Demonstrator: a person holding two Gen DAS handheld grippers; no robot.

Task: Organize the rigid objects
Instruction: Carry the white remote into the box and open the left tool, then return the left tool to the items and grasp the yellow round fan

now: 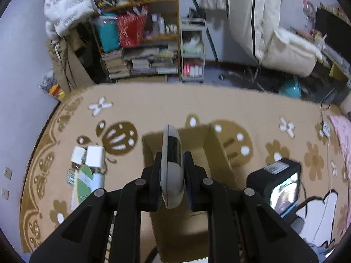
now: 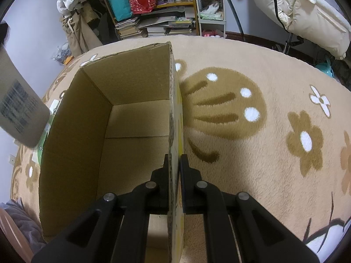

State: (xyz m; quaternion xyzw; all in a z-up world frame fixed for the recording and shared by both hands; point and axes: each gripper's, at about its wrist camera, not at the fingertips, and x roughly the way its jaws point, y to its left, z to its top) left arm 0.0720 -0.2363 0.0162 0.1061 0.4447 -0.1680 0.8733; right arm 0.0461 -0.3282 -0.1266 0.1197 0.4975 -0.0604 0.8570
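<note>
Risk: the flat white-and-black device (image 1: 172, 166), pinched edge-on w/ most of it sticking out past the pads, could twist or slip before it drops. Left gripper (image 1: 172, 175) holds it centre-frame, above the open cardboard box (image 1: 217, 151). Right gripper (image 2: 174, 175) is clamped on the box wall (image 2: 173, 131), steadying it on the carpet (image 2: 263, 153). Other items (image 1: 87, 168) wait lower left.

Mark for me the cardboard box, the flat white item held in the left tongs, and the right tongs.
cardboard box (image 2: 136, 87): right wrist view, inner far wall.
flat white item (image 1: 172, 153): left wrist view, dark band on its edge.
right tongs (image 2: 174, 166): right wrist view, midway between the fingertips.
</note>
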